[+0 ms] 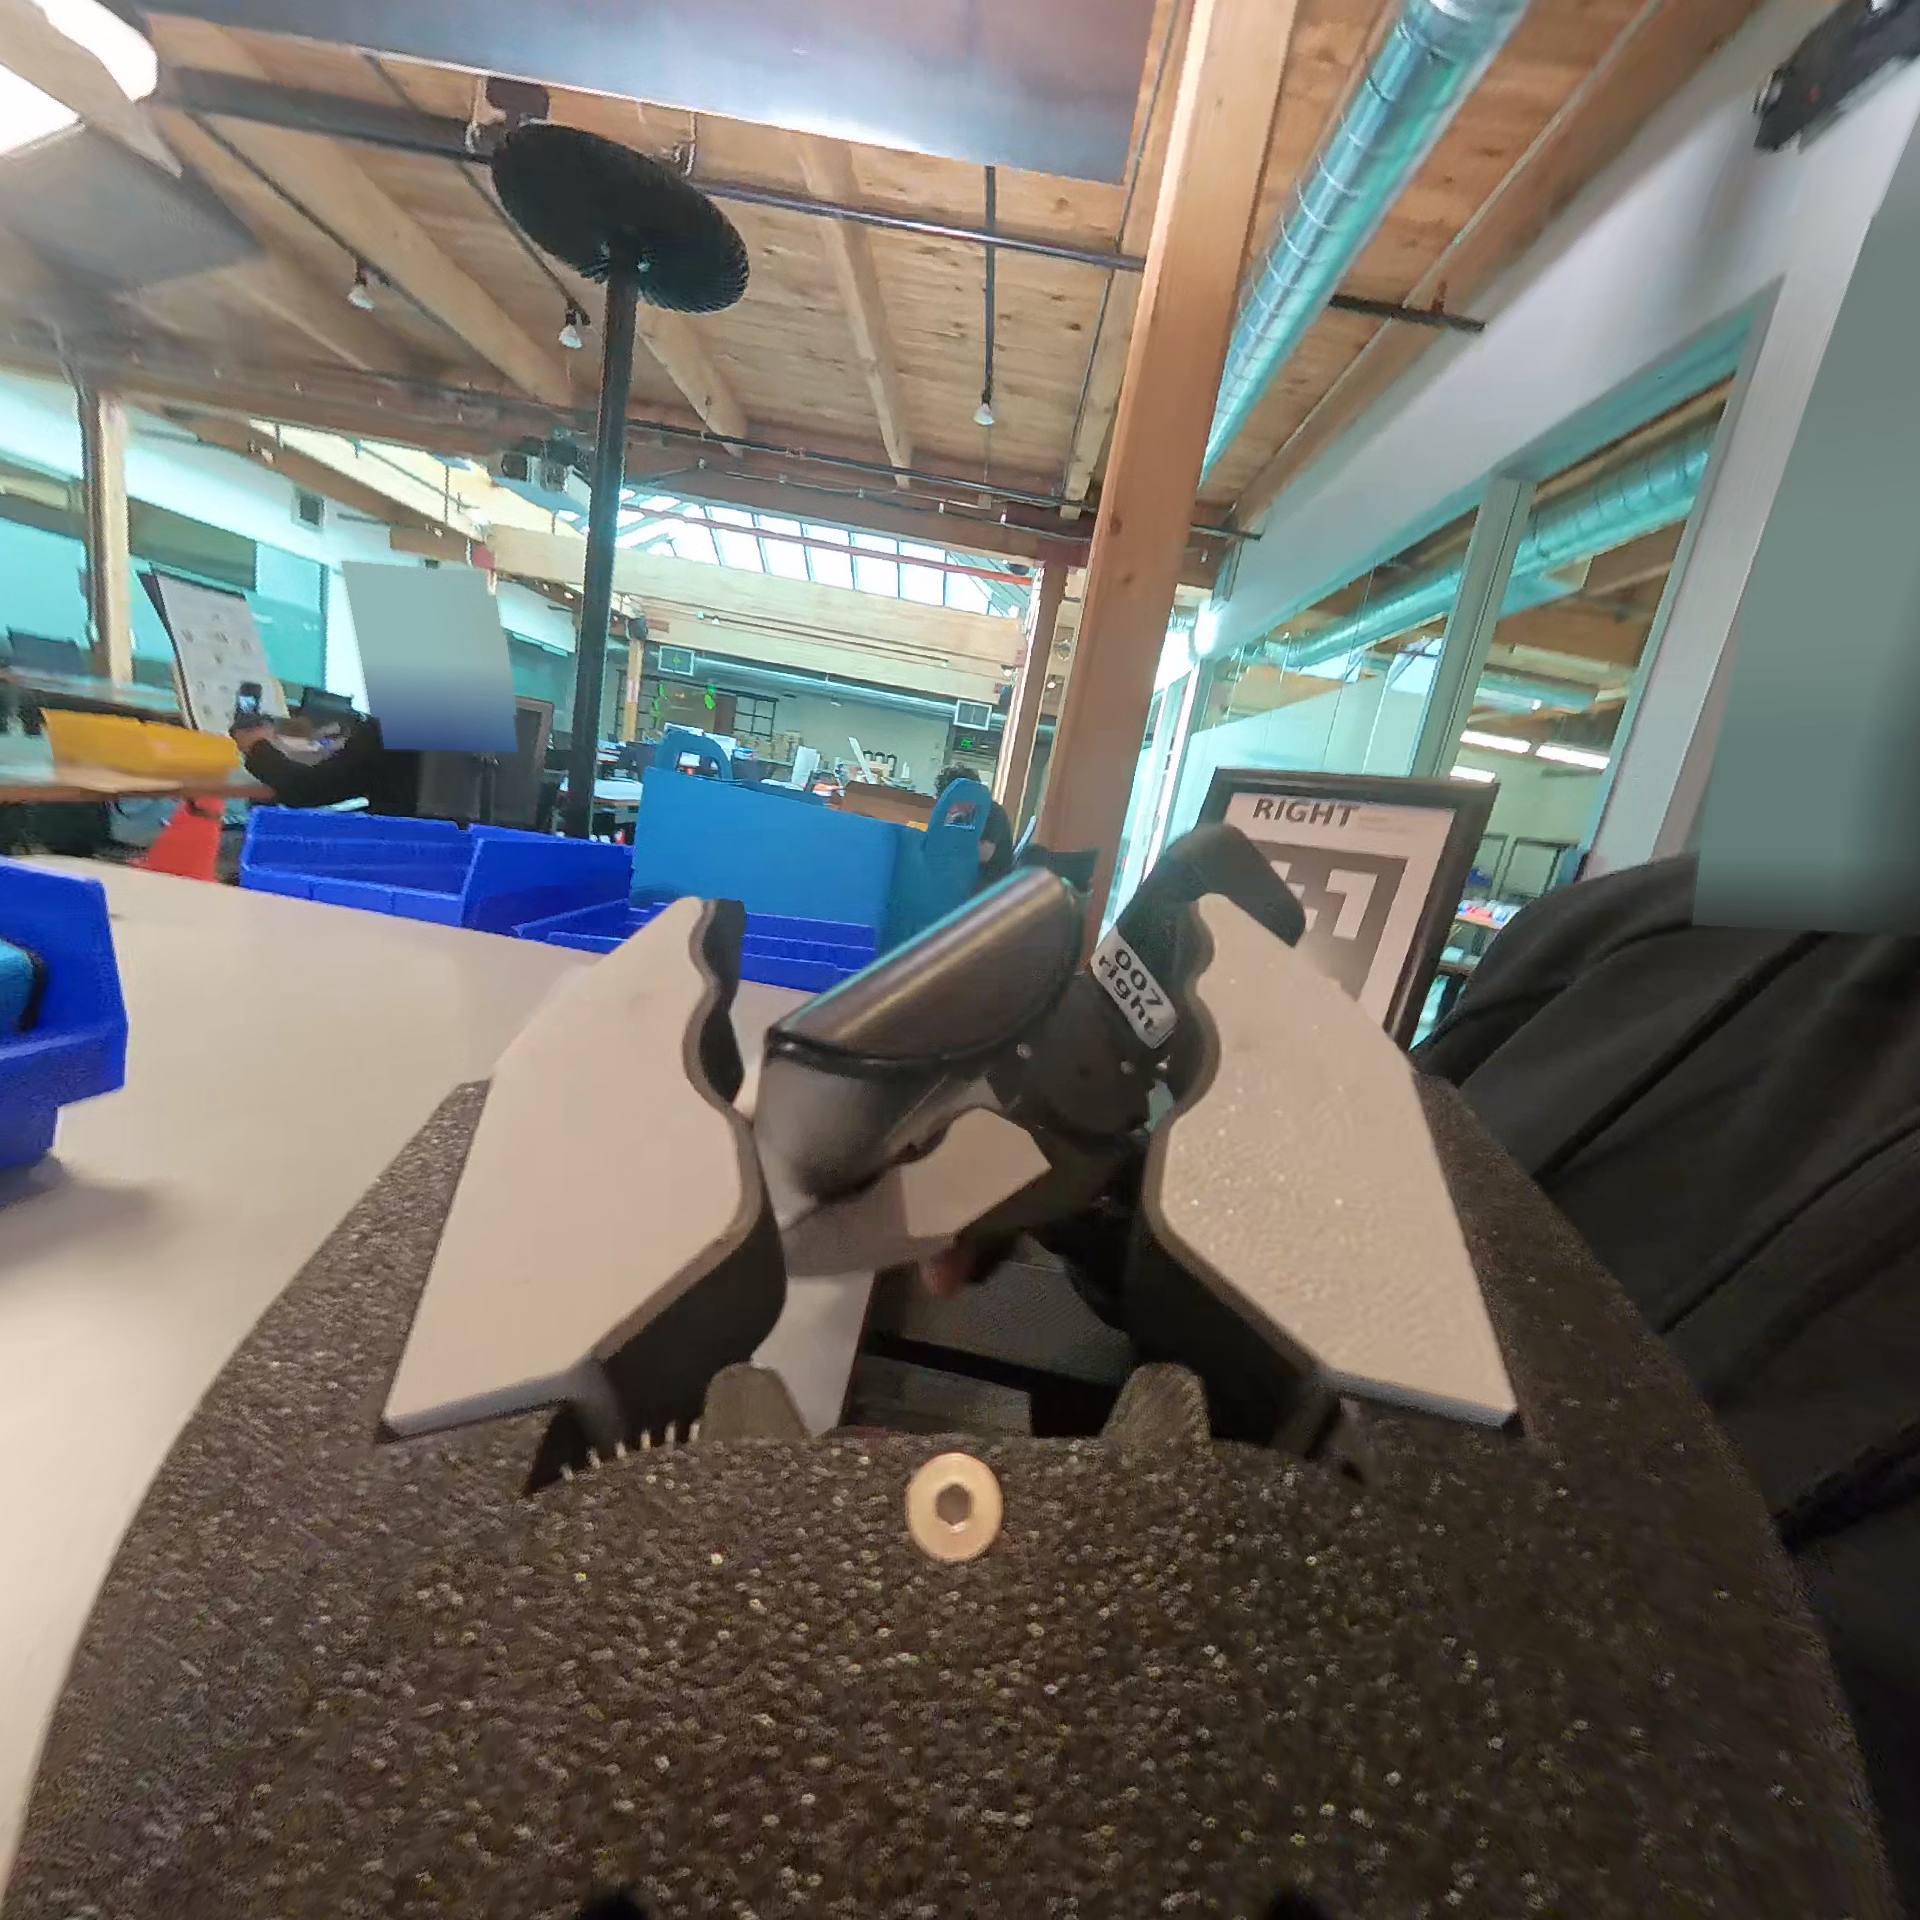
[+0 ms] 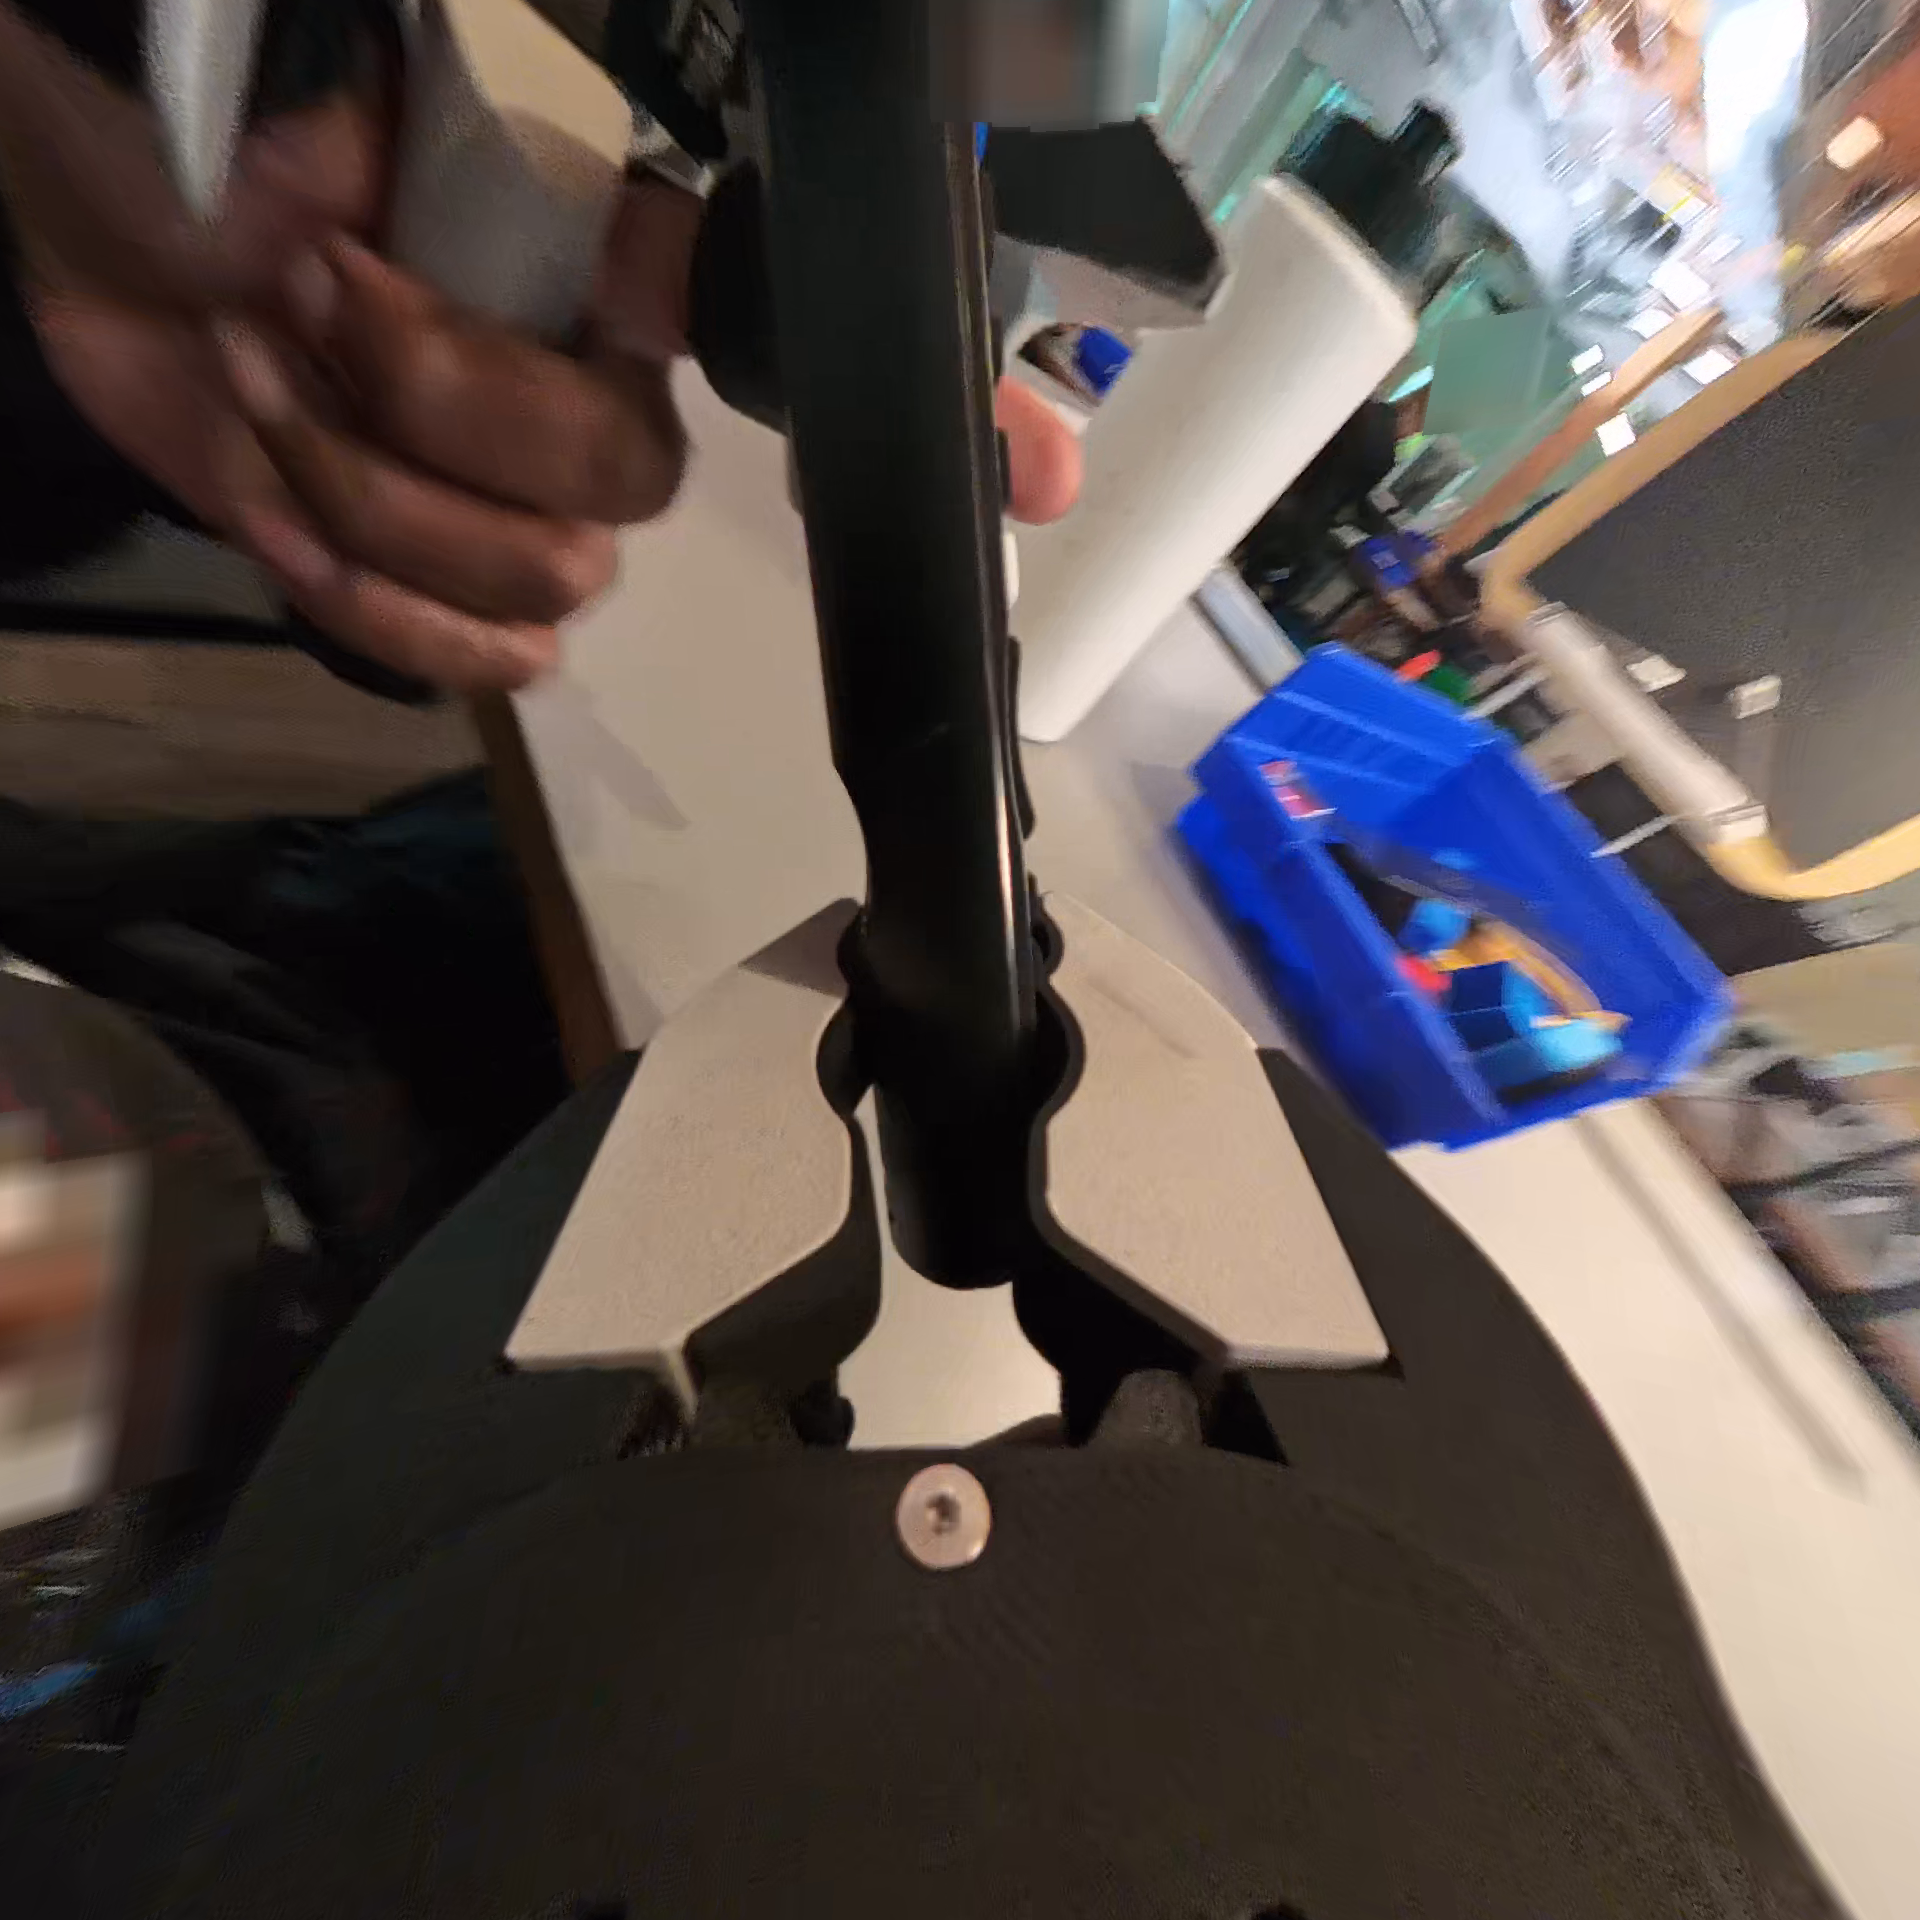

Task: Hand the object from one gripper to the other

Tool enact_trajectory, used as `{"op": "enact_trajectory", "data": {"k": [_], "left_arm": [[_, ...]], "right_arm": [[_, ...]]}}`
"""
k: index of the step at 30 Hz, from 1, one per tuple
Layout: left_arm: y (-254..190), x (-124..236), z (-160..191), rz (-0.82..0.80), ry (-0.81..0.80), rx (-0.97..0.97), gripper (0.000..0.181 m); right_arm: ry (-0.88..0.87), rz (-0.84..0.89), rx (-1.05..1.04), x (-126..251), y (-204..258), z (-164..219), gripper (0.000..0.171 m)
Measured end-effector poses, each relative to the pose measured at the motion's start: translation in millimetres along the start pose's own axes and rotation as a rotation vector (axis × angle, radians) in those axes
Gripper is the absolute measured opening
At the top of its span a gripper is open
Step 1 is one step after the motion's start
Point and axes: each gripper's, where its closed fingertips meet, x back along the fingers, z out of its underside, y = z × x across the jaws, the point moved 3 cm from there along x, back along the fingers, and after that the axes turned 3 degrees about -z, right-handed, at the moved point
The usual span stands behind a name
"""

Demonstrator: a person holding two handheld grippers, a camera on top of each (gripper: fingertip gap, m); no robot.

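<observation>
right gripper (image 2: 951, 1049): my jaws clamp the black handle (image 2: 904, 623) near its end, leaving length free to take | left gripper (image 1: 951, 1101): jaws spread wide around the offered dark head (image 1: 914, 1029), no grip yet | blue bin (image 2: 1455, 935) on table (image 2: 727, 644), apart

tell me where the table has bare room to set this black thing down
Bare white table lies open between the near blue bin and the left gripper. Crowded: the far edge, lined with blue bins, and the right gripper side by the filled blue bin.
</observation>
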Motion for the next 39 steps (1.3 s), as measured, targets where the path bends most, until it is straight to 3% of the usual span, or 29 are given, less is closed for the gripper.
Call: {"op": "enact_trajectory", "data": {"k": [1,8,13,19,22,25,30,34,39], "left_arm": [[2.6,4.2,-1.8,-0.002,-0.005,0.039,0.083],[36.0,29.8,-6.6,-0.11,0.009,0.36,0.074],[38.7,23.0,24.3,-0.083,0.284,0.409,0.068],[18.2,8.4,68.4,0.098,0.552,0.424,0.062],[0.7,0.3,82.1,0.209,0.609,0.421,0.049],[-7.2,-8.6,86.0,0.238,0.596,0.388,0.031],[13.1,-13.7,80.9,0.076,0.507,0.329,0.028],[28.2,-10.8,69.9,-0.055,0.464,0.221,0.027],[54.7,0.2,55.5,-0.314,0.56,-0.22,0.027]], "right_arm": [[0.019,0.058,0.089,2.7,-9.0,1.7,0.026],[0.045,0.345,0.892,14.6,-47.6,-14.0,0.026],[-0.041,0.387,1.345,8.6,-45.2,-33.4,0.026],[-0.234,0.369,1.624,4.5,-37.3,-54.7,0.025],[-0.303,0.372,1.68,3.8,-37.2,-65.2,0.025],[-0.323,0.38,1.692,0.2,-38.3,-67.5,0.025],[-0.241,0.47,1.529,-5.2,-57.6,-60.3,0.03],[-0.123,0.461,1.116,-0.3,-86.1,-43.0,0.05],[-0.078,0.201,0.459,13.2,-104.3,-15.6,0.053]]}}
